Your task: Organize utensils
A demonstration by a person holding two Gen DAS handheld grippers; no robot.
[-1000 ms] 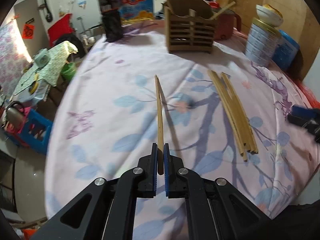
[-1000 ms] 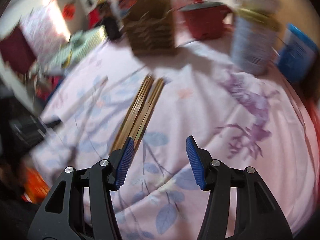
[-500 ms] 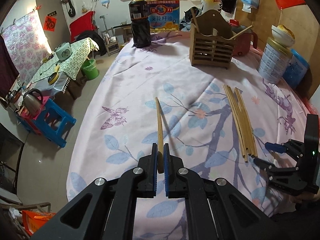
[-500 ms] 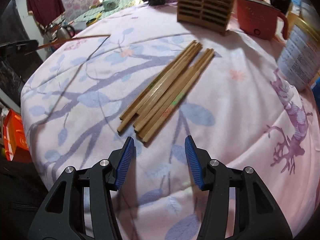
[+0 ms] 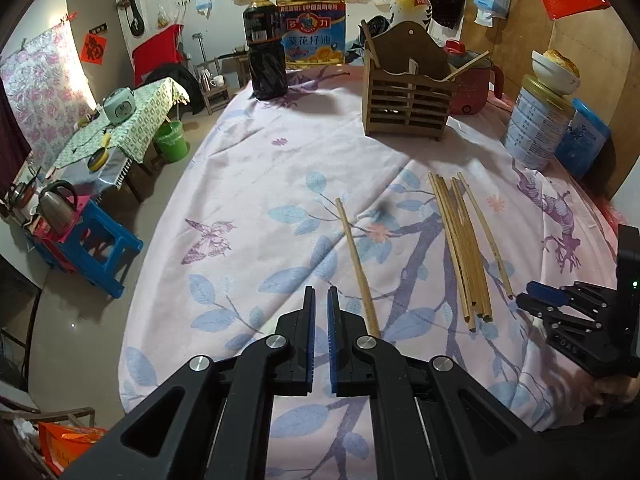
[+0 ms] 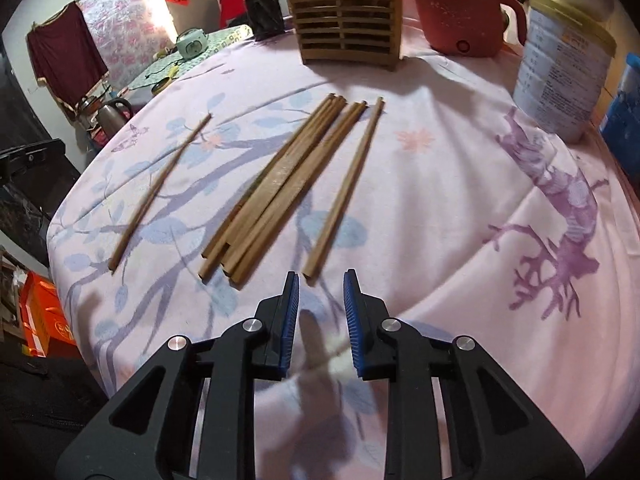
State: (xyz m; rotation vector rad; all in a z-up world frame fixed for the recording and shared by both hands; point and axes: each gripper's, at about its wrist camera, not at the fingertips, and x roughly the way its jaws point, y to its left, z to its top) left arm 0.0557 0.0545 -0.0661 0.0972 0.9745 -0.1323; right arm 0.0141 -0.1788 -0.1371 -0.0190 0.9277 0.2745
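The left gripper [image 5: 321, 304] has its blue-padded jaws together with nothing between them; a single light wooden chopstick [image 5: 357, 262] lies on the table just to their right, its near end hidden behind a jaw. The right gripper [image 6: 320, 300] has just been closing its jaws, which stand partly apart over bare cloth, the near end of a lone pale wooden chopstick [image 6: 347, 184] just ahead of them and not between the pads. Beside it lies a bundle of wooden chopsticks [image 6: 280, 184] on the pink floral tablecloth [image 6: 440, 200].

These sticks are likely light, stiff and smooth, apt to roll or pivot; gripping near the thick end, crosswise, should steady one.

At the far edge, the slatted brown wooden utensil holder [image 5: 408, 96] has at least one stick leaning in it; its other compartments cannot be seen into.
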